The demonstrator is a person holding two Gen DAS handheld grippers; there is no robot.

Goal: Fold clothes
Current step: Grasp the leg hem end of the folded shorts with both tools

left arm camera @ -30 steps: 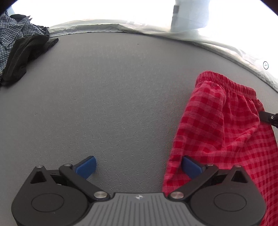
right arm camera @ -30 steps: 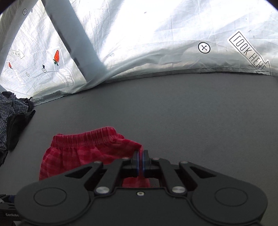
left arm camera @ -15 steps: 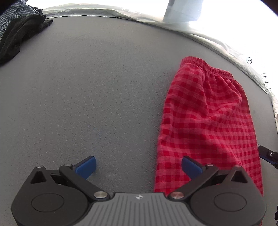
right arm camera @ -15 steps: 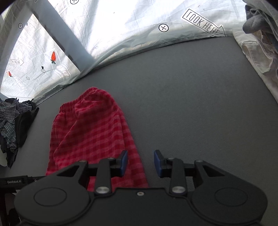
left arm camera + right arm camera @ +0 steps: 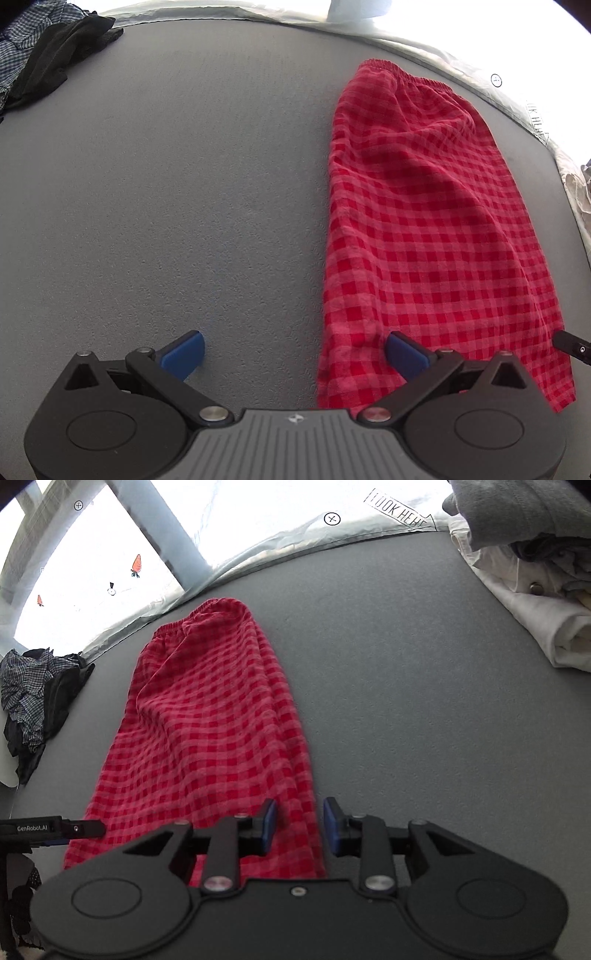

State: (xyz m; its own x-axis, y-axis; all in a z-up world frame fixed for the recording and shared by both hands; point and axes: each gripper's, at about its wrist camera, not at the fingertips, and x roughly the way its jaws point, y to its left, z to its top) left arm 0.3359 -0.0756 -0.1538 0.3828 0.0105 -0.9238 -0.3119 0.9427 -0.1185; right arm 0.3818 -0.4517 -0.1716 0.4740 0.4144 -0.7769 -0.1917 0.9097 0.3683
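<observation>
Red checked shorts [image 5: 424, 221] released, now flat on grey table [image 5: 184, 184]; right gripper [image 5: 299, 825] unclamped, left gripper [image 5: 295, 354] wide apart. Next fold pending.

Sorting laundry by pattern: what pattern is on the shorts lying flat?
Red and pink gingham check on the shorts, clearest in the left wrist view.

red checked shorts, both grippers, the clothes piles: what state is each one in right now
red checked shorts: lying flat on the grey table, folded lengthwise, waistband at the far end, held by neither gripper
left gripper: open wide, one fingertip over the shorts' near corner
right gripper: open, over the shorts' near right edge
dark and plaid clothes pile: crumpled, unfolded
white and grey clothes pile: heaped at the table's right edge
</observation>
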